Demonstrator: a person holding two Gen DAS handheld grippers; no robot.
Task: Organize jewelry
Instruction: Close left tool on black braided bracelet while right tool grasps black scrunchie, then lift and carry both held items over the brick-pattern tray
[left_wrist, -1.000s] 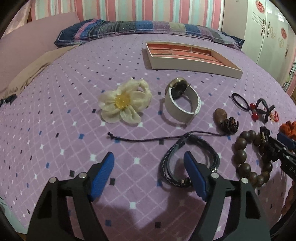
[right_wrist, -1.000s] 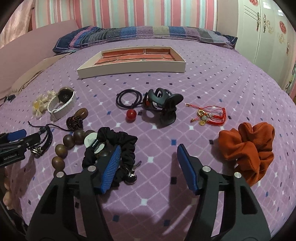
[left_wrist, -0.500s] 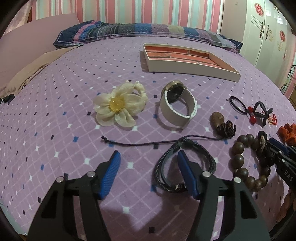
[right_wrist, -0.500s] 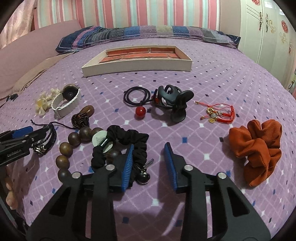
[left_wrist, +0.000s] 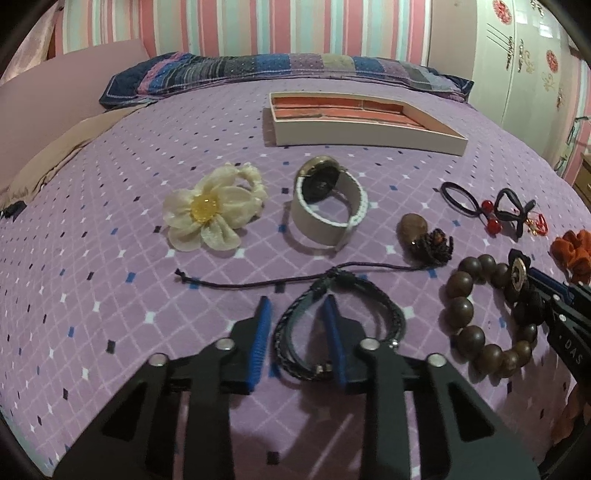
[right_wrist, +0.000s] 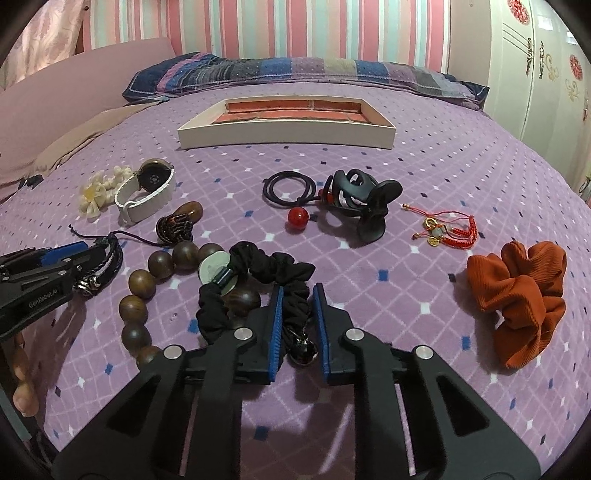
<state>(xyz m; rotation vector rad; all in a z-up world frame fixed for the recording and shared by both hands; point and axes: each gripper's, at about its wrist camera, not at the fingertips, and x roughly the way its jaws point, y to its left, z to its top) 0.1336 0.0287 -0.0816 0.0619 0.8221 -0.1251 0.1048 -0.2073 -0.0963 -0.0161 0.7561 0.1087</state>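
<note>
A black braided bracelet (left_wrist: 380, 299) lies on the purple bedspread. Its left band runs between the fingers of my left gripper (left_wrist: 296, 314). Those jaws are closing, and a gap still shows beside the right pad. In the right wrist view my right gripper (right_wrist: 298, 306) is closing too, its blue pads pressing the black scrunchie (right_wrist: 280, 269). The scrunchie lies over a wooden bead bracelet (right_wrist: 138, 282), and a metal charm hangs between the jaws. A cream tray (right_wrist: 288, 134) with a red lining stands farther back. The left gripper (right_wrist: 74, 258) shows at the left edge.
Spread around are a cream flower hair tie (left_wrist: 207, 210), a white-strapped watch (left_wrist: 325, 221), a brown knotted pendant (left_wrist: 424, 236), a black claw clip (right_wrist: 365, 206), a hair tie with red beads (right_wrist: 288, 190), a red cord charm (right_wrist: 450, 229) and an orange scrunchie (right_wrist: 517, 291). Pillows line the far edge.
Both pairs of jaws have narrowed a lot: the left around the braided bracelet's band, the right onto the black scrunchie. Neither hand has shifted much.
</note>
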